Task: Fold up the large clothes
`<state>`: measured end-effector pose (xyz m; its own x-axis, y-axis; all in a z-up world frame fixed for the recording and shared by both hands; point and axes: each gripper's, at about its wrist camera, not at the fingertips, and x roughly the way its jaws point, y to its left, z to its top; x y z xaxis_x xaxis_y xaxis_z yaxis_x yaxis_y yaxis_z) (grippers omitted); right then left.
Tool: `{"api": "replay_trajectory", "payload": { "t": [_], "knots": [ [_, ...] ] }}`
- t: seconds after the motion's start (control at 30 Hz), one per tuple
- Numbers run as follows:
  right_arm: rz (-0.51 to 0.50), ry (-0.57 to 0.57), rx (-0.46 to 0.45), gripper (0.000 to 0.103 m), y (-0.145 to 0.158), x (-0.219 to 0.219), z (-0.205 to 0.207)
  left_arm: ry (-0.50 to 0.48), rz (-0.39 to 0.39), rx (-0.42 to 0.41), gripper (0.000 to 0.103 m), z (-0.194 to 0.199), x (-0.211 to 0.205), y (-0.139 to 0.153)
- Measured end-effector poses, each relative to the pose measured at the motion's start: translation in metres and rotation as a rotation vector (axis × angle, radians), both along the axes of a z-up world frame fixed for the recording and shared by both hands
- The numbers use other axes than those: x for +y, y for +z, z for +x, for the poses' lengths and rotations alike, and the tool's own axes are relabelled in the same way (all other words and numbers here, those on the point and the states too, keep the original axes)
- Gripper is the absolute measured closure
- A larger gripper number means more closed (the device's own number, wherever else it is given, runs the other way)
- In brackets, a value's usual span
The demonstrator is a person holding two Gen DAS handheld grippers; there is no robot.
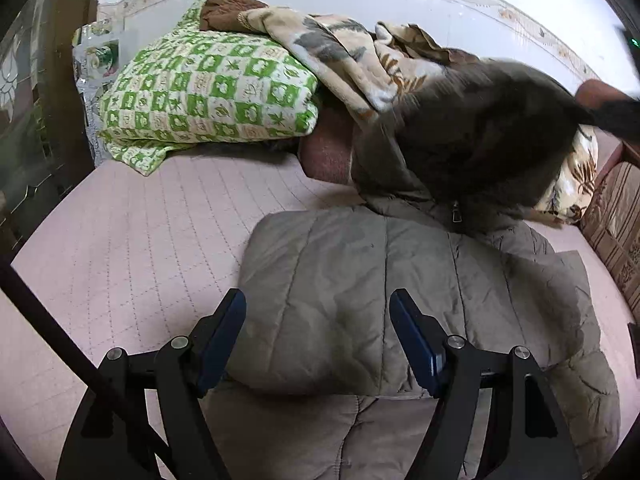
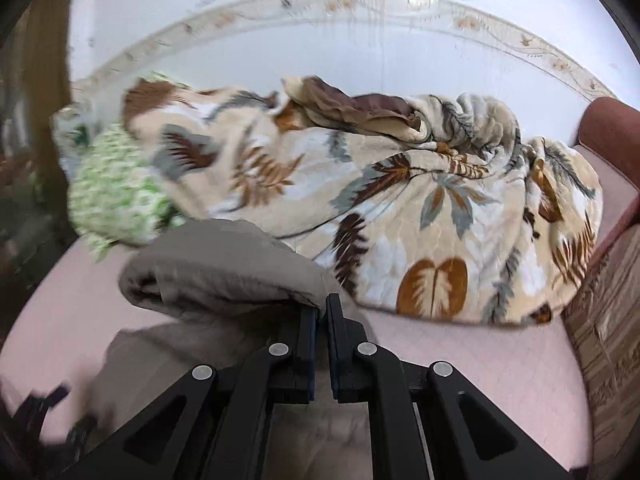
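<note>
The right gripper has its two fingers pressed nearly together on a fold of the grey padded jacket, pinching the cloth at its edge so the bulky part can be lifted and carried over; the lifted portion bunches into a thick roll just ahead of the fingers and looks blurred, which suggests it is in the air and not resting. The left gripper is wide open and holds nothing, its blue pads standing apart over the flat lower part of the jacket, probably poised to pin or take hold of that layer so it does not slide while the other side is turned. From this view the jacket lies on the pink quilted bed cover, towards the right half of the bed, with a folded panel already lying smooth on top and a darker, blurred mass, seemingly the hood or upper body, raised behind it; a zip pull shows near where the two meet. The cloth is puffy, stitched in long channels and creased, so it will spring back unless pressed. Beyond it, against the wall, sit a green checked quilt and a leaf-patterned blanket, heaped clear of the folding space
</note>
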<state>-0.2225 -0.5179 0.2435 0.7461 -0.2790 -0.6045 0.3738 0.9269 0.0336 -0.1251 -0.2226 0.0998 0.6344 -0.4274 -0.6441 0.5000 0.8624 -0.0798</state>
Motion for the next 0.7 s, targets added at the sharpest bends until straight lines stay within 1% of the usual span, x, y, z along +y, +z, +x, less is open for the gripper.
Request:
{"api": "replay_trajectory", "payload": {
  "t": [0.07,0.13,0.23,0.27,0.33,0.37,0.4,0.47,0.5,0.53,0.6,0.67,0.7],
  "knots": [
    [0.003,0.021,-0.016,0.097,-0.003,0.018,-0.028,0.009,-0.016,0.0,0.029,0.001,0.006,0.004],
    [0.038,0.028,-0.033,0.097,-0.014,0.035,-0.062,0.016,-0.032,0.003,0.029,0.002,0.01,0.006],
    [0.108,0.014,-0.046,0.097,-0.04,0.046,-0.102,0.019,-0.061,0.005,0.029,0.001,0.014,0.01],
    [0.124,0.001,-0.037,0.097,-0.057,0.052,-0.116,0.015,-0.072,0.004,0.029,0.001,0.014,0.011],
    [0.152,-0.019,-0.009,0.097,-0.085,0.057,-0.128,0.002,-0.087,-0.001,0.029,-0.002,0.011,0.013],
    [0.187,-0.021,0.022,0.1,-0.106,0.059,-0.129,-0.008,-0.09,-0.006,0.029,-0.005,0.008,0.013],
    [0.215,-0.031,0.062,0.1,-0.127,0.058,-0.128,-0.022,-0.085,-0.011,0.029,-0.007,0.004,0.013],
    [0.251,-0.03,0.137,0.1,-0.16,0.058,-0.121,-0.051,-0.064,-0.022,0.029,-0.014,-0.005,0.011],
    [0.236,-0.045,0.17,0.1,-0.175,0.059,-0.118,-0.064,-0.052,-0.027,0.029,-0.016,-0.01,0.01],
    [0.222,-0.059,0.195,0.1,-0.183,0.058,-0.116,-0.082,-0.032,-0.035,0.029,-0.019,-0.016,0.008],
    [0.238,-0.059,0.173,0.1,-0.178,0.057,-0.118,-0.102,-0.002,-0.058,0.029,-0.023,-0.023,0.006],
    [0.208,-0.042,0.084,0.099,-0.147,0.056,-0.117,-0.103,0.006,-0.066,0.029,-0.022,-0.025,0.006],
    [0.194,-0.029,0.044,0.099,-0.132,0.056,-0.114,-0.103,0.001,-0.058,0.029,-0.02,-0.026,0.005]
  ]
}}
